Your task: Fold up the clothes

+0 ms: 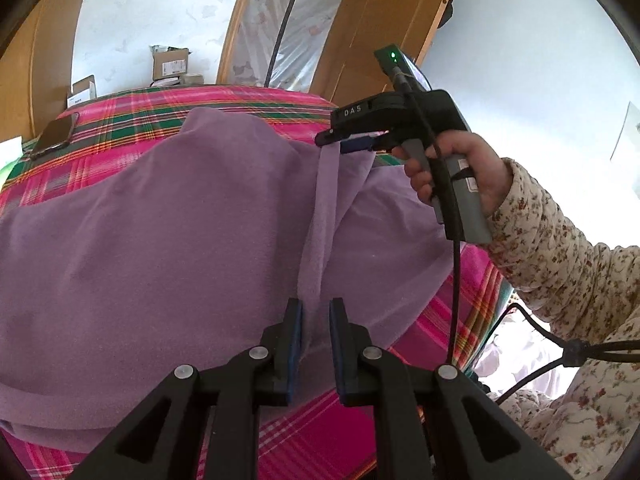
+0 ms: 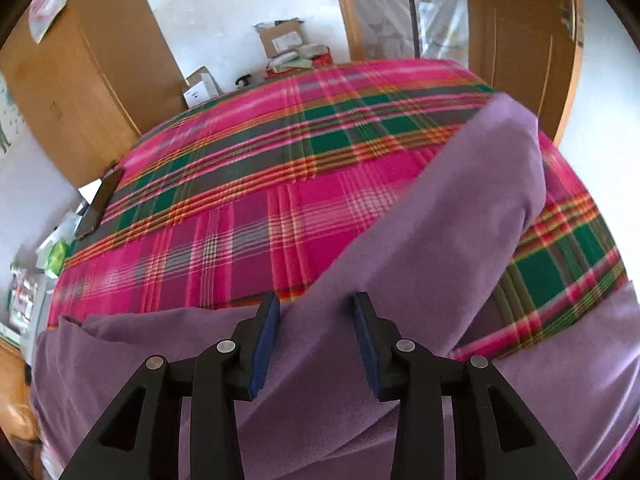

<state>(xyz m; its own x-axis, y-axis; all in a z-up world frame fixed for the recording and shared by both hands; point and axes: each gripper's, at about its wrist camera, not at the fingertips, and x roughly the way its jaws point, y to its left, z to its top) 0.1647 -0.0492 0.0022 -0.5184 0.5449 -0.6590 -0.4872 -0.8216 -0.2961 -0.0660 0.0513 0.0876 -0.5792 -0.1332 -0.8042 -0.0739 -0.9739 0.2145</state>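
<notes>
Left claw (image 1: 316, 312): jaws narrow, pinching a raised ridge of the purple garment (image 1: 160, 220).
Right claw (image 2: 316, 308): jaws parted, cloth under them, nothing gripped that I can see.
Garment: spread over the plaid bedspread (image 2: 240, 200), one long part trailing toward the far edge.
Handling: soft, light, floppy fleece; it'll sag and drag.
Where to grip: hems and corners, not the middle.

A pink and green plaid blanket (image 2: 248, 184) covered the bed. A dark phone (image 1: 54, 136) lay at its nine o'clock edge. Cardboard boxes (image 2: 280, 40) stood at twelve o'clock against the white wall (image 2: 224, 0), wooden wardrobe panels (image 2: 80, 80) flanking them.
</notes>
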